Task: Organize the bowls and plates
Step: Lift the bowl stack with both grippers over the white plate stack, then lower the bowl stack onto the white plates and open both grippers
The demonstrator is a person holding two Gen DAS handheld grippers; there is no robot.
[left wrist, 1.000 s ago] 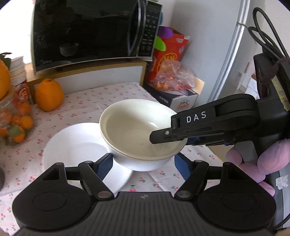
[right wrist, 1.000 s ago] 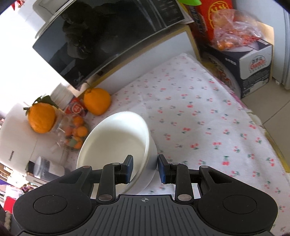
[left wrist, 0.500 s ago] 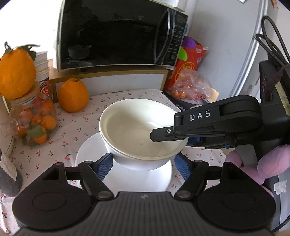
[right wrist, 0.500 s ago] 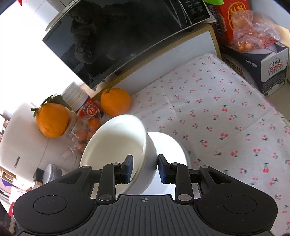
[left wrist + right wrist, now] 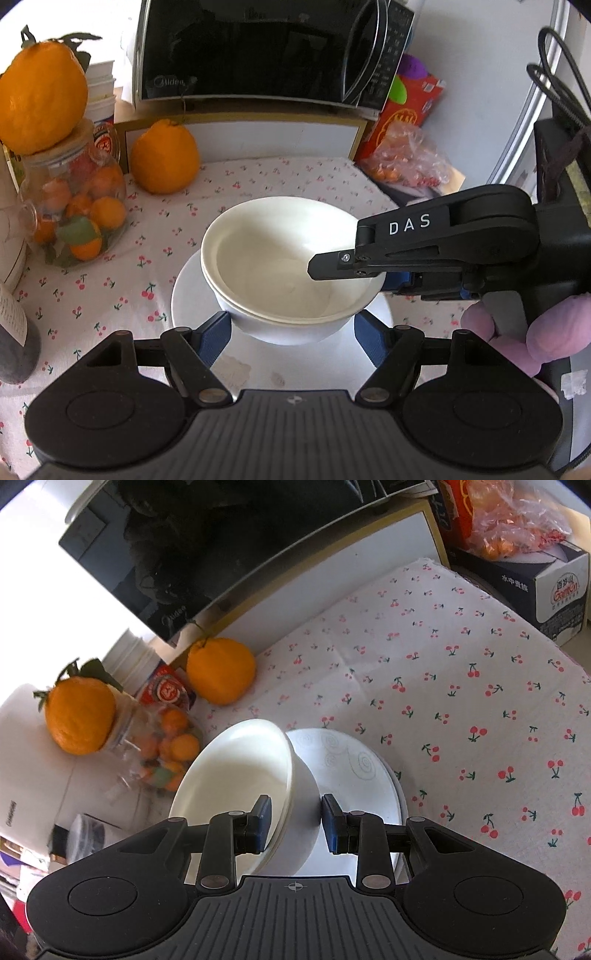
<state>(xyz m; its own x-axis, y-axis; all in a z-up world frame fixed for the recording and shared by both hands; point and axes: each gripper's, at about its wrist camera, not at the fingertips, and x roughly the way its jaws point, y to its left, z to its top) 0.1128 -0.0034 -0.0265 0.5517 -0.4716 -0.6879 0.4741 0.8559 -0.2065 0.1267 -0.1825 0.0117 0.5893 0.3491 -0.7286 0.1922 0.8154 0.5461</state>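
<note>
Two nested white bowls held over a white plate on a cherry-print tablecloth.

A black microwave sits on a shelf behind the cloth, with a large orange below it and a glass jar of small oranges to the left, another orange resting on its lid. The right gripper is clamped on the bowls' rim, one pad inside, one outside. The left gripper has its jaws apart either side of the bowls' base, gripping nothing.
</note>
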